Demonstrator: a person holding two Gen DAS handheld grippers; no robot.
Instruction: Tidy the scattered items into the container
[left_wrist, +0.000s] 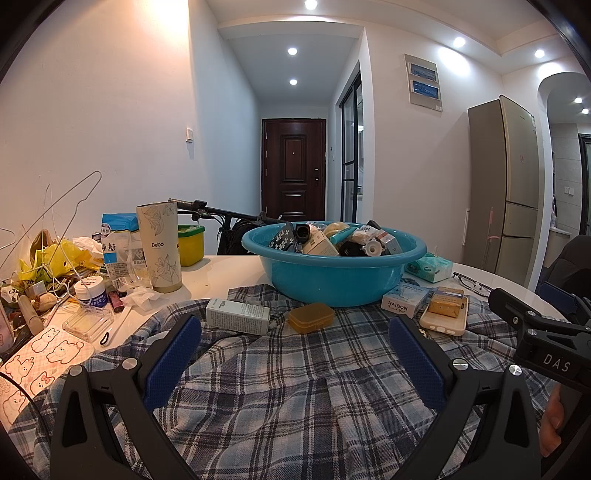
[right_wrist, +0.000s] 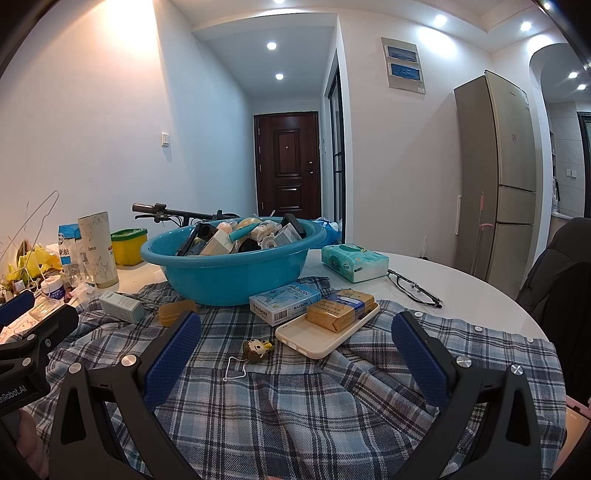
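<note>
Grippers hover low over the plaid shirt (right_wrist: 295, 406), left gripper (left_wrist: 295, 354) and right gripper (right_wrist: 295, 350) both spread wide and empty, facing a teal basin (right_wrist: 229, 273) heaped with items, a box lettered "RAISON" (right_wrist: 284, 302) touching its base beside a "Debo" tumbler (left_wrist: 159, 247).

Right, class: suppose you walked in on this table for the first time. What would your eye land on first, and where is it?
The blue basin at the middle of the table, heaped with small items, draws the eye first. It stands on a plaid shirt spread across the near side, with a RAISON box and a phone case carrying a yellow pack just in front. Both pairs of jaws stand open and empty over the cloth.
</note>
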